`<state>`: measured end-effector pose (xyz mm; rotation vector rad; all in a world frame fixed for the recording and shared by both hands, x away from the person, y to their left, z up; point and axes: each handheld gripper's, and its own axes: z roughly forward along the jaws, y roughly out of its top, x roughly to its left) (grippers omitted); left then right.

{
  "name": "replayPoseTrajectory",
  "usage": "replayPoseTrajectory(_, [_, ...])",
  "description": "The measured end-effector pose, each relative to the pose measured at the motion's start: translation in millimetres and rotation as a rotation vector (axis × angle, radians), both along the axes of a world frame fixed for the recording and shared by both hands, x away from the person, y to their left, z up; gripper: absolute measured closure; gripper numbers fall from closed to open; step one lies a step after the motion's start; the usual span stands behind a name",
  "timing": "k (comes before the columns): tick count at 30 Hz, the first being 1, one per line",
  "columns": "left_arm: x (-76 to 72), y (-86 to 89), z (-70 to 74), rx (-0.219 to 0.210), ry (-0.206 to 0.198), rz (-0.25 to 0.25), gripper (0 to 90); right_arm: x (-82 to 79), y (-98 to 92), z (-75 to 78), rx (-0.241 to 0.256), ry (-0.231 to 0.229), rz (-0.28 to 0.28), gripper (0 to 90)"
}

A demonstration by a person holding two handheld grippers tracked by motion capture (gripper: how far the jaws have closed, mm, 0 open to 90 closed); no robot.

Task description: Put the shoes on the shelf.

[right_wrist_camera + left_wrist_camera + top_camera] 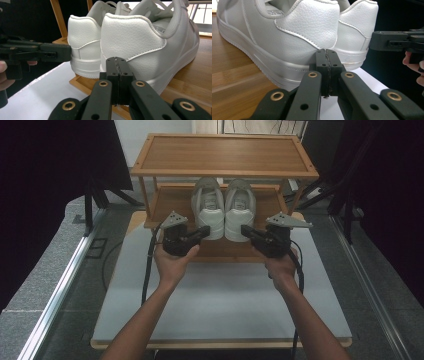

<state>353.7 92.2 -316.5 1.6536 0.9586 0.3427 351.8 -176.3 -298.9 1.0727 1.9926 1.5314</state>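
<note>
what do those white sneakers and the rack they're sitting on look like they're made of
White sneakers: probably leather or faux leather, with a pebbled grain and stitched seams on the heels and smooth rubbery soles. Rack: seemingly wood or wood veneer, warm brown with visible grain and a low sheen.

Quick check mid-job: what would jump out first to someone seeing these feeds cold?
A pair of white sneakers stands side by side on the lower shelf of a wooden rack, heels toward the person. The left gripper and right gripper, both shut, point at the heels from either side, just short of them, above the pale table.
</note>
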Motion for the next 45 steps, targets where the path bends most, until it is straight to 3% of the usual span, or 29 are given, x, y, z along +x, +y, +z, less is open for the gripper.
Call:
replayPoseTrajectory(9, [0.8,0.5,0.1,-0.012,0.008,-0.006,89.0,1.8,1.1,-1.9,0.002,-0.014,-0.010,89.8])
replayPoseTrajectory(17, [0.5,0.6,-0.8,-0.017,0.001,-0.014,86.2,2.4,-1.3,-4.8,0.047,0.005,0.000,88.7])
replayPoseTrajectory(19, [-0.1,0.2,-0.7,-0.029,0.000,-0.032,77.7,1.9,-0.9,-4.8,0.051,0.007,0.004,86.0])
replayPoseTrajectory(20, [-1.3,0.7,0.2,-0.021,-0.003,-0.068,71.2,1.0,0.0,-4.8,0.048,0.001,0.006,82.9])
replayPoseTrajectory(23, [-4.6,-0.2,2.0,-0.019,-0.022,-0.054,57.6,-0.7,1.1,-4.9,0.050,-0.005,0.014,76.5])
replayPoseTrajectory(24, [-6.0,1.7,3.8,-0.044,-0.025,-0.047,55.6,-3.3,2.6,-5.0,0.054,-0.019,0.014,68.3])
replayPoseTrajectory(26, [-6.8,4.9,5.4,-0.054,-0.029,-0.041,53.0,-6.0,3.5,-4.8,0.053,-0.034,0.008,65.4])
replayPoseTrajectory(30, [-10.4,10.2,8.3,-0.073,-0.038,-0.032,51.8,-8.7,0.0,-4.6,0.065,-0.044,0.007,63.0])
replayPoseTrajectory(37, [-15.2,14.6,9.0,-0.067,-0.050,-0.028,50.3,-12.7,-10.0,-5.7,0.094,-0.052,-0.007,62.7])
replayPoseTrajectory(45, [-26.1,26.1,-2.6,-0.056,-0.054,-0.015,49.8,-24.6,-26.1,-14.9,0.091,-0.065,-0.013,61.1])
